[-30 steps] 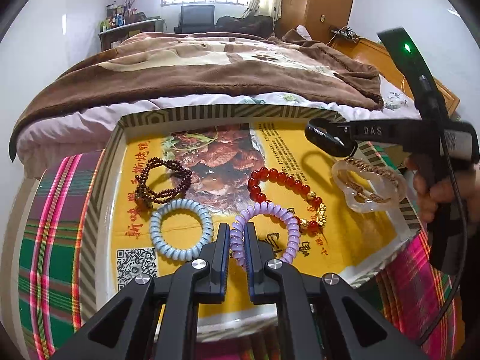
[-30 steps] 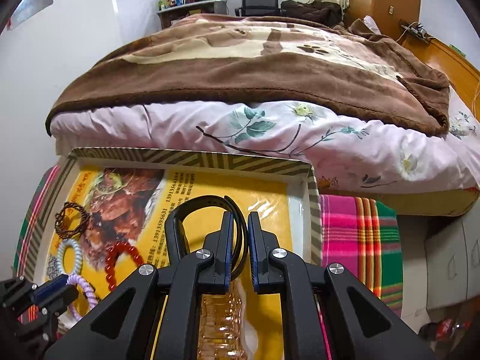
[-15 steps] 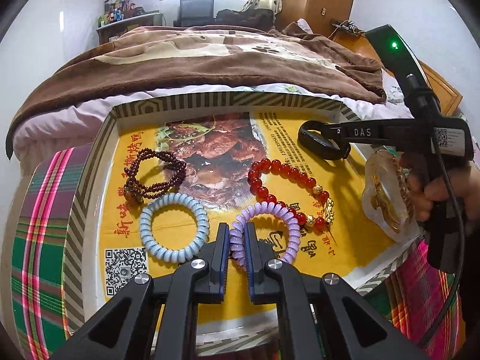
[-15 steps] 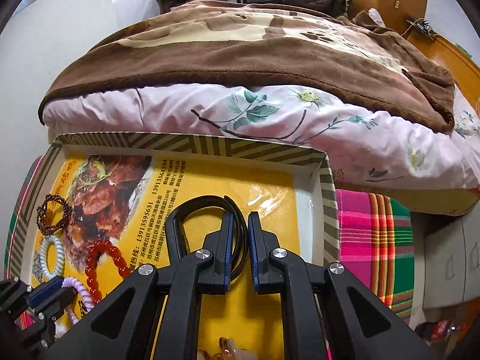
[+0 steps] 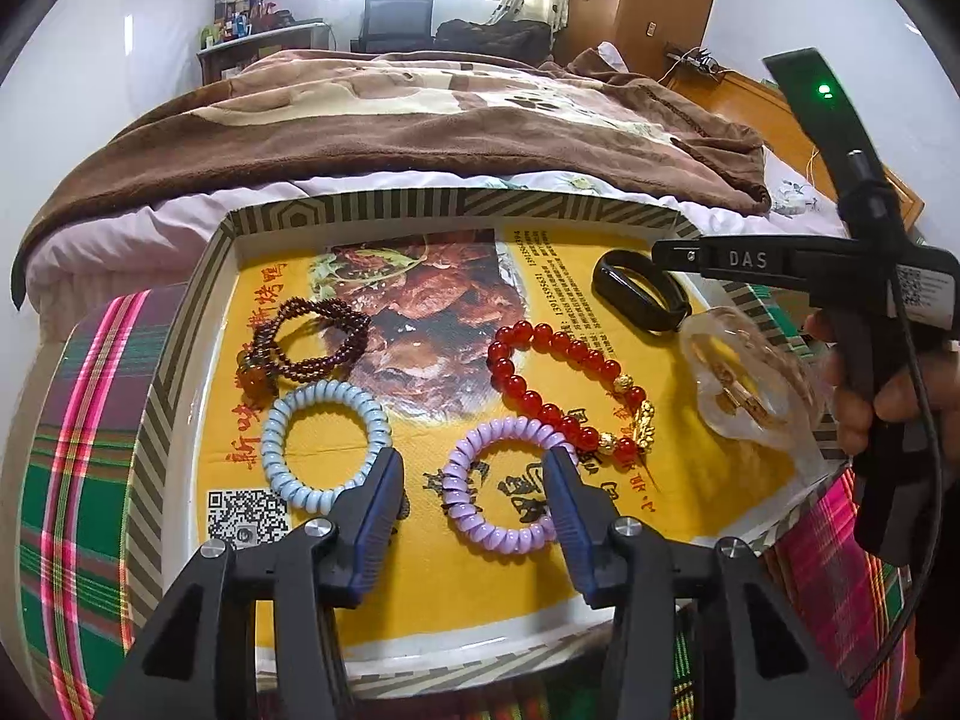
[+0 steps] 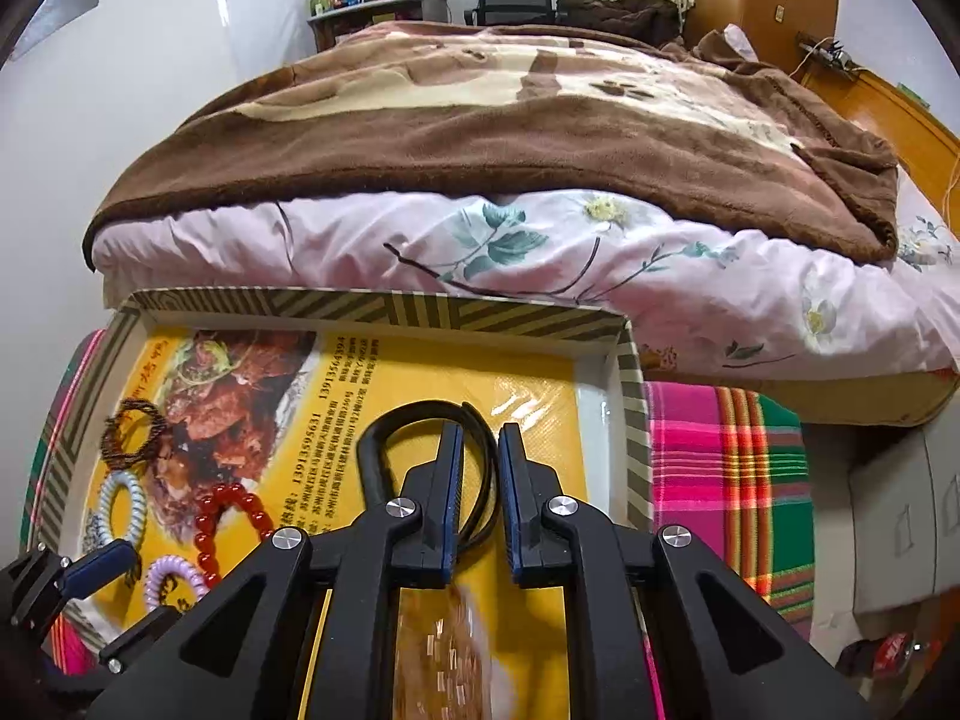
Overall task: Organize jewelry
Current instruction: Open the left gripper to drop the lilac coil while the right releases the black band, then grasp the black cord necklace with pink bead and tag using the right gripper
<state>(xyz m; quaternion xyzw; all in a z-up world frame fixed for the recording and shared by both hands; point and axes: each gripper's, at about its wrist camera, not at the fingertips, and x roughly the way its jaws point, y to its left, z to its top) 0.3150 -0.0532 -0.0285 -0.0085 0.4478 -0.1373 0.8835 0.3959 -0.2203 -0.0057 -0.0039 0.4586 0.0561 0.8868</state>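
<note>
While the purple coil bracelet (image 5: 501, 483) lies flat on the yellow-lined tray (image 5: 420, 207), the left gripper (image 5: 474, 480) straddles it, jaws opening and clear of it. Just beside it lie a blue coil bracelet (image 5: 327, 444) and a red bead bracelet (image 5: 567, 393). Farther right, the right gripper (image 6: 480, 468) stands narrow — a black band (image 6: 414, 420) between its fingers, though contact cannot be told.

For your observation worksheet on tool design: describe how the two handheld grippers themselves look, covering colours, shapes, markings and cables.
Both grippers are black. The left gripper and right gripper each have angular black arms with silver round screws, ending in jaws faced with dark blue ribbed pads. Seen from the left wrist view, the right gripper carries white "DAS" lettering, a QR-code label, a green indicator light on an upright fin, and a thin black cable trailing down.
</note>
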